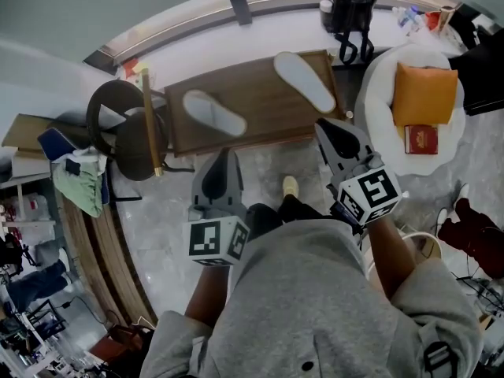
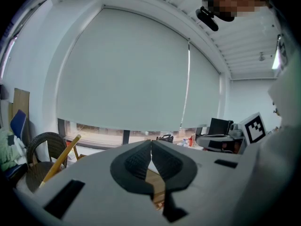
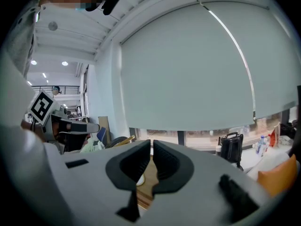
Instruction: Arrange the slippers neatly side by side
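Two white slippers lie apart on a low wooden table (image 1: 260, 101). The left slipper (image 1: 213, 113) rests near the table's left end, angled. The right slipper (image 1: 304, 80) sits at the far right corner, pointing another way. My left gripper (image 1: 224, 157) is held above the floor just in front of the table, shut and empty. My right gripper (image 1: 324, 129) hovers near the table's right front corner, also shut with nothing in it. In the left gripper view the jaws (image 2: 151, 147) meet, with wood seen under them. In the right gripper view the jaws (image 3: 151, 147) are together too, a bit of white slipper (image 3: 139, 178) showing below.
A dark round chair (image 1: 126, 128) with a wooden stick (image 1: 150, 120) stands left of the table. A white armchair (image 1: 409, 109) with an orange cushion (image 1: 425, 93) and a red book (image 1: 420, 138) is at the right. A black bag (image 1: 349, 10) sits on the window ledge.
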Demonstrator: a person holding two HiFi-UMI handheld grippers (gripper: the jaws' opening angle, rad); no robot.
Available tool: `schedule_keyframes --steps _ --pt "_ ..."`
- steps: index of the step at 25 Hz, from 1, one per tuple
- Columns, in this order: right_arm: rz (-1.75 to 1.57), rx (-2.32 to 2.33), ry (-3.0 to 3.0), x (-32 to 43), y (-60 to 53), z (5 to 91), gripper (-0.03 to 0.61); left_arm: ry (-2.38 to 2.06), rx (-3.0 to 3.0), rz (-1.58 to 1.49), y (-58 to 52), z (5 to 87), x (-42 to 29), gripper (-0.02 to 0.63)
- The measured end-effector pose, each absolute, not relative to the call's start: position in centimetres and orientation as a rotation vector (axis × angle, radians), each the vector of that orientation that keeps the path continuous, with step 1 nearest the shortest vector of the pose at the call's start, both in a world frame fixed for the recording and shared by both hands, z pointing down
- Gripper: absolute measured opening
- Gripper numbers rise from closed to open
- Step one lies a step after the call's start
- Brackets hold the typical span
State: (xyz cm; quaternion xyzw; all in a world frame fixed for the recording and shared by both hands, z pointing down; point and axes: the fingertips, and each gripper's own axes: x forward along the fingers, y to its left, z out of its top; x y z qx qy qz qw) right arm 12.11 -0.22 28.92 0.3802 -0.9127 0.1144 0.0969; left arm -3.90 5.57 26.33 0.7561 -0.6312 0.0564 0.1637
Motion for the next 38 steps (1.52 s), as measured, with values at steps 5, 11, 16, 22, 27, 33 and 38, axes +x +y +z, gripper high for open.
schedule_keyframes --steps 5,11,16,22,27,33,38 --pt "0.337 1.123 -2.707 12.2 -0.6 29.1 0.032 -1.812 2.154 0.169 5.4 26.4 -4.0 0.015" --pt "0.328 1.131 -2.701 12.2 -1.4 29.2 0.032 -1.827 2.146 0.168 5.2 26.3 -4.2 0.015" --pt "0.328 1.147 -2.687 11.8 -2.6 29.3 0.032 -1.827 2.14 0.181 4.3 26.7 -5.0 0.015" --pt "0.313 1.172 -2.638 10.8 -4.8 30.3 0.032 -1.827 2.126 0.188 1.8 27.8 -6.9 0.015" --pt "0.33 1.193 -2.575 10.5 -6.9 31.4 0.034 -1.809 2.111 0.188 -0.7 28.6 -8.2 0.015" --pt "0.355 1.23 -2.484 9.7 -10.7 34.2 0.034 -1.768 2.093 0.206 -4.2 30.2 -10.5 0.015" --pt "0.372 1.228 -2.41 9.7 -13.9 37.3 0.035 -1.739 2.079 0.236 -6.8 31.9 -11.7 0.015"
